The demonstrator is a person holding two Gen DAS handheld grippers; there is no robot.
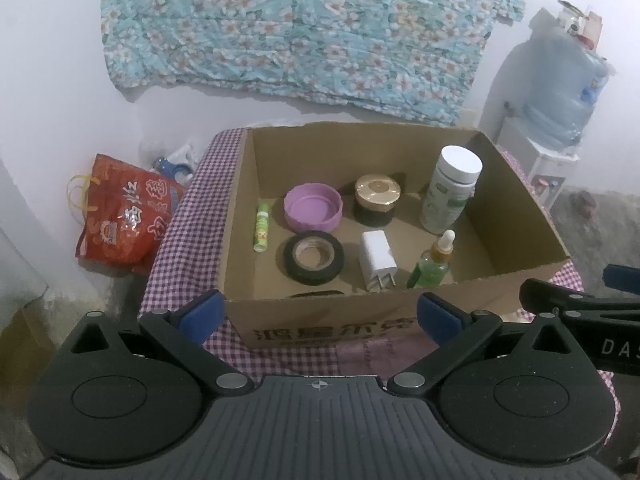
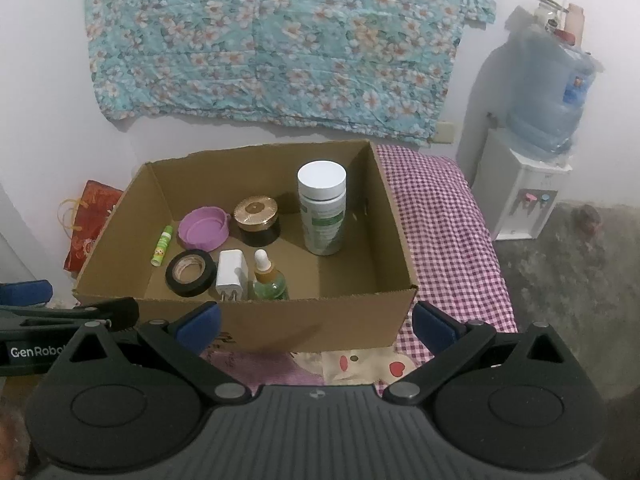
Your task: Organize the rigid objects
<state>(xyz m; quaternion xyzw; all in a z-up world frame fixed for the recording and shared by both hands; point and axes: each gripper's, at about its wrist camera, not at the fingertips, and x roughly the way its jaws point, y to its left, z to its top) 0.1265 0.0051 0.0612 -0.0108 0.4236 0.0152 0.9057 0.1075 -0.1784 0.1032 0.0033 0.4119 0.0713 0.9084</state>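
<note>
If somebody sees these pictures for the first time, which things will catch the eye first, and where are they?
The open cardboard box on the checked cloth draws the eye first, with small items gathered in its left half. The tall white bottle stands upright toward the back of the box, higher than everything else, and the purple lid is the brightest item, at the back left. Behind, a floral cloth hangs on the wall.
</note>
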